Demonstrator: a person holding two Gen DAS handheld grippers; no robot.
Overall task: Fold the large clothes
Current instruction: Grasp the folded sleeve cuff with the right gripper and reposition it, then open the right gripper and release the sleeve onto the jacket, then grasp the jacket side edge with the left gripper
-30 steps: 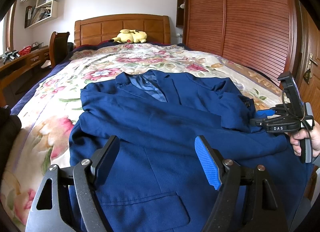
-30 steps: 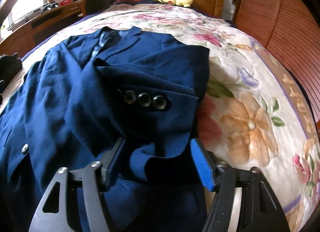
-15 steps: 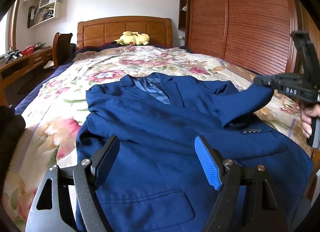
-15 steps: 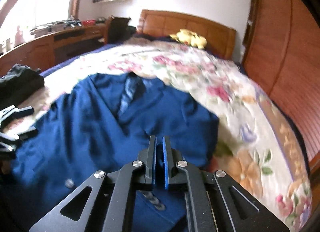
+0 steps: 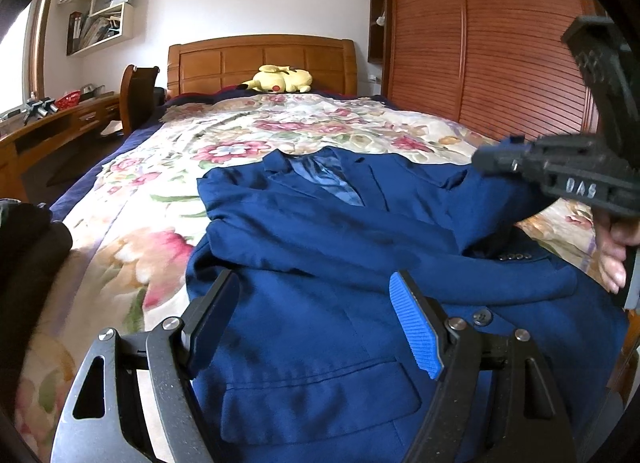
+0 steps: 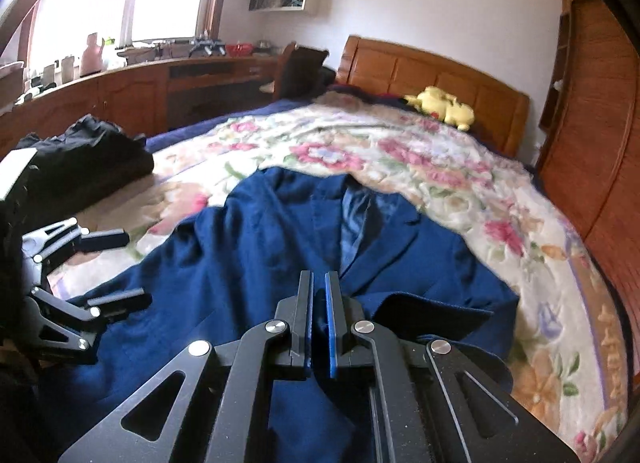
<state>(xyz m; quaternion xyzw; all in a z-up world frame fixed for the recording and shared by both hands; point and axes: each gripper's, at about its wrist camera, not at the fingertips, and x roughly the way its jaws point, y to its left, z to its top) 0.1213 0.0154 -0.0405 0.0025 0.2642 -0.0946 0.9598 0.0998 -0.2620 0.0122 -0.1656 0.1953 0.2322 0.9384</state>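
A navy blue suit jacket (image 5: 320,263) lies face up on the floral bedspread (image 5: 160,183), collar toward the headboard; it also shows in the right wrist view (image 6: 248,263). My left gripper (image 5: 316,319) is open and empty, low over the jacket's hem and pocket. My right gripper (image 6: 319,295) is shut on the jacket's right sleeve (image 5: 492,199), holding it lifted above the jacket's right side. The sleeve's cuff buttons (image 5: 516,256) lie below it. The right gripper shows in the left wrist view (image 5: 486,157), and the left one in the right wrist view (image 6: 120,267).
A yellow plush toy (image 5: 280,79) rests by the wooden headboard (image 5: 260,59). Dark clothes (image 6: 84,155) lie at the bed's left edge. A wooden desk (image 6: 120,95) and chair (image 5: 138,95) stand left of the bed. A slatted wardrobe (image 5: 480,43) runs along the right.
My right gripper closed on the sleeve and lifted it up off the bed, carrying it inward over the jacket. The left gripper stayed open and barely moved.
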